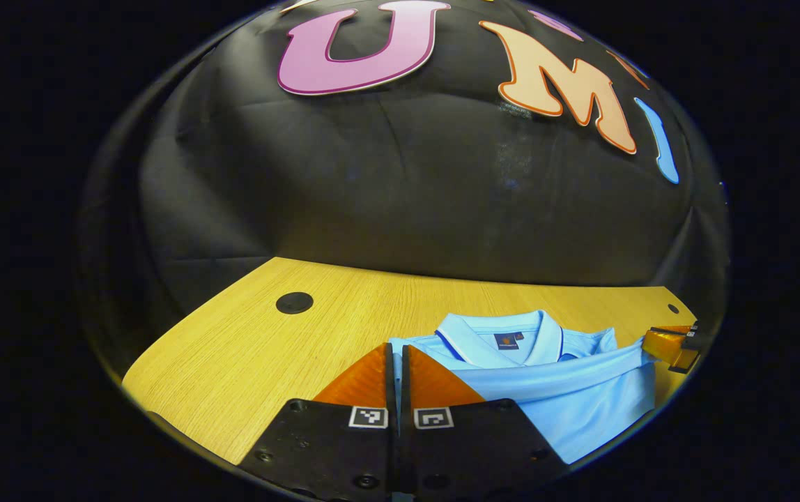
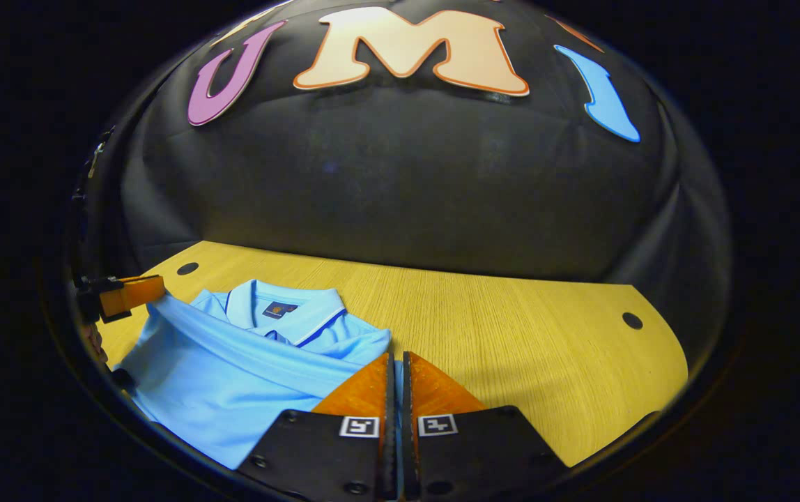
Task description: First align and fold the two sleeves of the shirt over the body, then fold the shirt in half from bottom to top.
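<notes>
Left gripper view showed the left gripper (image 1: pixel 398 362) with its fingers drawn together on a thin edge of the light blue shirt (image 1: pixel 567 397), a sliver of cloth being visible in the slit between them. Right gripper view showed the right gripper (image 2: pixel 398 373) in the same state, its fingers pinched on the shirt's opposite side. Each gripper was also seen from the other's camera, farther off at the far side of the garment.

The shirt was laid on the wooden tabletop (image 1: pixel 247 348), its collar (image 1: pixel 497 335) turned toward the tabletop's back edge by the booth wall. A broad band of fabric was stretched across the body just below the collar, running from one gripper to the other. It was judged that the hem had been taken at its two corners so that the edge could be kept taut and level while carried up toward the collar; the sleeves appeared already tucked in, though this could not be told for certain. The final bottom-to-top fold was judged nearly complete, with only release remaining.
</notes>
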A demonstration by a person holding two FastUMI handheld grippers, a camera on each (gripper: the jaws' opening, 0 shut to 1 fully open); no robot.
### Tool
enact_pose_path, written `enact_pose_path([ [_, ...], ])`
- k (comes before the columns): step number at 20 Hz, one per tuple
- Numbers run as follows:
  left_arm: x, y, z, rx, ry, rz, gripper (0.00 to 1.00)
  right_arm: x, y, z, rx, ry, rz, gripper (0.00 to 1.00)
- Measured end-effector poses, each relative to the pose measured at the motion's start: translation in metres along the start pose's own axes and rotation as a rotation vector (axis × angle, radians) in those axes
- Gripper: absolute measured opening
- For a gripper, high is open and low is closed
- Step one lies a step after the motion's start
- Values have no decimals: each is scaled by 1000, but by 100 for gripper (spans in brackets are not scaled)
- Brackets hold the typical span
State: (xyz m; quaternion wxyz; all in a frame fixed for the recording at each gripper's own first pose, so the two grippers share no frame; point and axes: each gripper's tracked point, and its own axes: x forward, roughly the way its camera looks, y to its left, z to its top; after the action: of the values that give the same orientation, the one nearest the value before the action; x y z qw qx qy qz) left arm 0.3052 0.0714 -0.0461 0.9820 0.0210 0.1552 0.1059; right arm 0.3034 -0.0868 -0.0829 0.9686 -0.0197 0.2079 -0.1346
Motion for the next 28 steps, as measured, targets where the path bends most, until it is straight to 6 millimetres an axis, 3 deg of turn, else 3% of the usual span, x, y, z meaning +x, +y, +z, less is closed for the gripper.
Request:
enact_pose_path([
  [1, -1, 1, 5, 5, -9, 6, 0, 1, 0, 3, -1, -9, -4, 9],
  [2, -4, 1, 8, 7, -16, 15, 3, -3, 1, 7, 0, -13, 2, 22],
  [4, -12, 5, 16, 16, -23, 27, 6, -12, 6, 14, 0, -25, 26, 62],
  [5, -19, 6, 20, 26, -24, 32, 8, -18, 6, 19, -13, -43, 26, 65],
  [6, -27, 10, 22, 44, -19, 44, 34, -25, 6, 25, -24, -65, 27, 87],
  [7, -36, 12, 24, 52, -21, 51, 60, -37, 7, 30, -30, -81, 32, 99],
  [8, -46, 13, 30, 45, -33, 51, 86, -49, 11, 35, -26, -97, 45, 99],
  [9, -58, 11, 34, 36, -44, 46, 89, -62, 13, 40, -24, -116, 53, 99],
  [12, -97, 12, 42, 24, -74, 38, 89, -105, 15, 50, -37, -176, 71, 100],
  [16, -150, 13, 48, 43, -144, 26, 93, -167, 19, 47, -7, -235, 122, 99],
  [22, -220, 12, 16, 11, -167, -9, 93, -241, 12, 13, 10, -296, 141, 99],
  [28, -277, 16, -6, 59, -229, -25, 93, -282, 9, -27, 39, -317, 155, 100],
])
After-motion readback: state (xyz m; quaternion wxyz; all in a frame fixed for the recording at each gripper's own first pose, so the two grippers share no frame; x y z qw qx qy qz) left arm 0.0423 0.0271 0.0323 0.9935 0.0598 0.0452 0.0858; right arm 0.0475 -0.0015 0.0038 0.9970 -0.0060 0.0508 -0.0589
